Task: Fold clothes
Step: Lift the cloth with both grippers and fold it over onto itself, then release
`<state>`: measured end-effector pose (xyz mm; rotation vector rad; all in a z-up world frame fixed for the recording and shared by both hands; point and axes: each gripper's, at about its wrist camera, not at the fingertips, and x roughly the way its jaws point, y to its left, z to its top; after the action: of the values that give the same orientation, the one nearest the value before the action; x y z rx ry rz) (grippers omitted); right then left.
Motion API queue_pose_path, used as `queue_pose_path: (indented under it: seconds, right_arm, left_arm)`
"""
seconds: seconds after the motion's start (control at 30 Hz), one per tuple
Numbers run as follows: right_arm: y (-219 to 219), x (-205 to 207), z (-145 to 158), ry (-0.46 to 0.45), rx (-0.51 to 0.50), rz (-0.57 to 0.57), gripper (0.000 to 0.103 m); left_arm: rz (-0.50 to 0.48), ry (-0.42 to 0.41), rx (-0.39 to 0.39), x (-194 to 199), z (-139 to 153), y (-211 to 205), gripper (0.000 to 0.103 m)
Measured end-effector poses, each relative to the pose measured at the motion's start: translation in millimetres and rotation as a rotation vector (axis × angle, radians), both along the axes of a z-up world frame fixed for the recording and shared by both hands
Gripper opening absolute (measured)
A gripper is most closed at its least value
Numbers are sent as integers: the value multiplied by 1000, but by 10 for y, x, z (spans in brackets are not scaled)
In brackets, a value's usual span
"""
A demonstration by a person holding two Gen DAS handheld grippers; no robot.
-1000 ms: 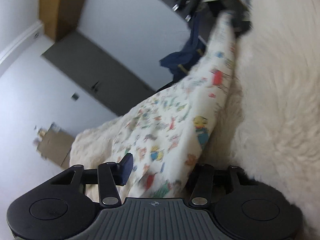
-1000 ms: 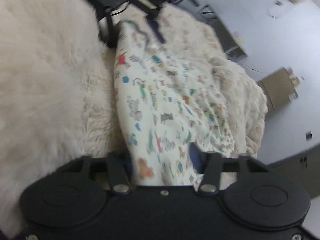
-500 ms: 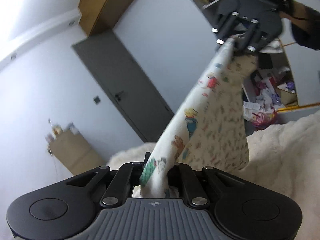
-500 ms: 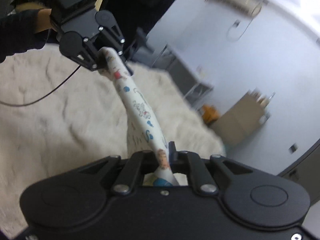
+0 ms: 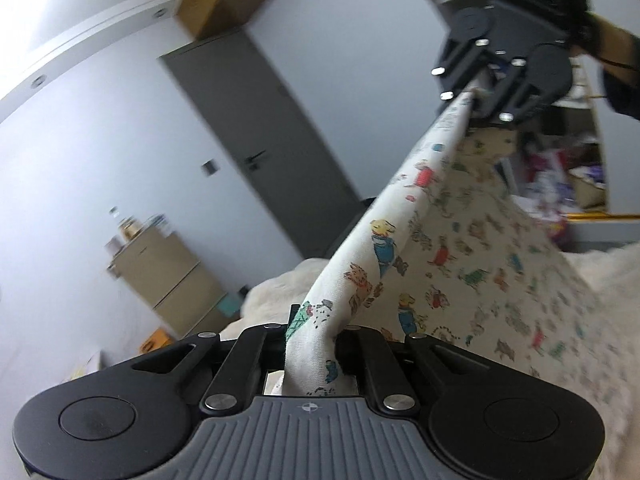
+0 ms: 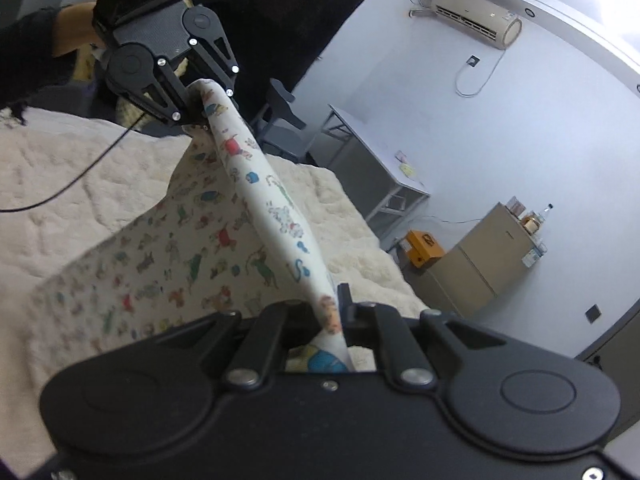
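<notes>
Printed cloth: top edge stretched between left gripper and right gripper, both clenched on it; remainder hangs toward fleecy blanket.

Pale walls, a grey door, a beige cabinet, a wall air conditioner, perhaps a white table.

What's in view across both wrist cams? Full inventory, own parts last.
printed garment: 1, cream with small coloured animals, stretched between both claws, rest hanging to the blanket
fluffy blanket: 1, cream, under the garment
door: 1, grey, on the wall
cabinet: 1, beige, by the wall, bottles on top
orange box: 1, on the floor beside the cabinet
table: 1, white, against the wall
air conditioner: 1, beige, high on the wall
left claw: black, shut on the garment
right claw: black, shut on the garment
</notes>
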<state>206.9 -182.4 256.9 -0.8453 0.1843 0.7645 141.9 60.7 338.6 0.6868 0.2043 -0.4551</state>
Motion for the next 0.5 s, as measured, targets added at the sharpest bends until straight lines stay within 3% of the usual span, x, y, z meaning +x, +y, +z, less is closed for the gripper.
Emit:
queue_pose_path:
  seconds: [0.13,0.27,0.37,0.43,0.5]
  right_arm:
    - [59,54,102,-111,32,-11,3]
    - [-60,-262,-5,-168,58,33,4]
    - [-122,-716,-550,-202,-42,82,4]
    - [-174,-1096,-1100,-189,-117,121,4]
    - [-246,-1427,-1725,-118,-172,164,4]
  left_arm:
    - [25,-97,-27,49,203,19,6]
    - [-31,-139,-21,-244,126,88,7]
    - [-89,-151,86,-679,-366,18,7]
    - [-126,-128,150,-1013,-942,-60,7]
    - [-169,-67,218,-1394,-1666,-162,7]
